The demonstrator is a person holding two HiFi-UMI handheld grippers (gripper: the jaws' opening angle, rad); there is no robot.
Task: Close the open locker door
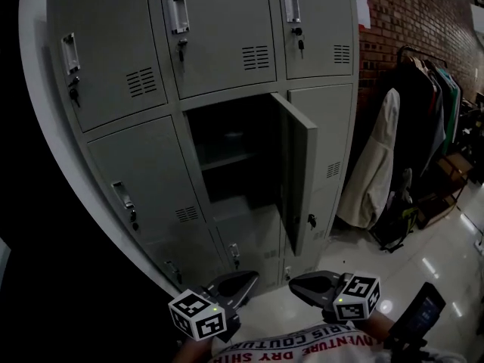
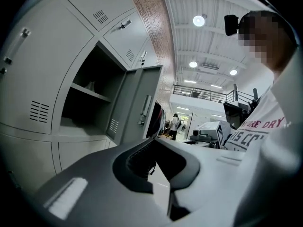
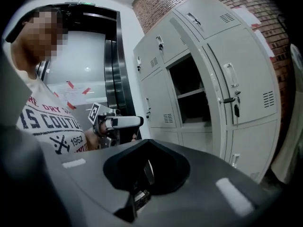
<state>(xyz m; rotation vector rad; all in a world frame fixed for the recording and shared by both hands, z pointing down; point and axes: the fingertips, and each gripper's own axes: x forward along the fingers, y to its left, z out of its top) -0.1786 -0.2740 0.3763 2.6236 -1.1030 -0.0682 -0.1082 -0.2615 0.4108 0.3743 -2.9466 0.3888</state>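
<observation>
The grey lockers (image 1: 136,66) fill the wall ahead. One middle compartment (image 1: 227,153) stands open, dark inside, with a shelf. Its door (image 1: 299,172) is swung out to the right, roughly square to the locker front, keys hanging low on its edge. The door also shows in the left gripper view (image 2: 142,105) and edge-on in the right gripper view (image 3: 210,98). My left gripper (image 1: 246,278) and right gripper (image 1: 299,284) are held low near my body, well short of the door. Both are shut with nothing between the jaws (image 2: 154,141) (image 3: 147,141).
Coats (image 1: 378,165) hang on a rack to the right of the lockers, against a brick wall (image 1: 408,21). Glossy floor lies below the lockers. A dark device (image 1: 420,312) sits at the lower right. The left gripper (image 3: 113,122) shows in the right gripper view.
</observation>
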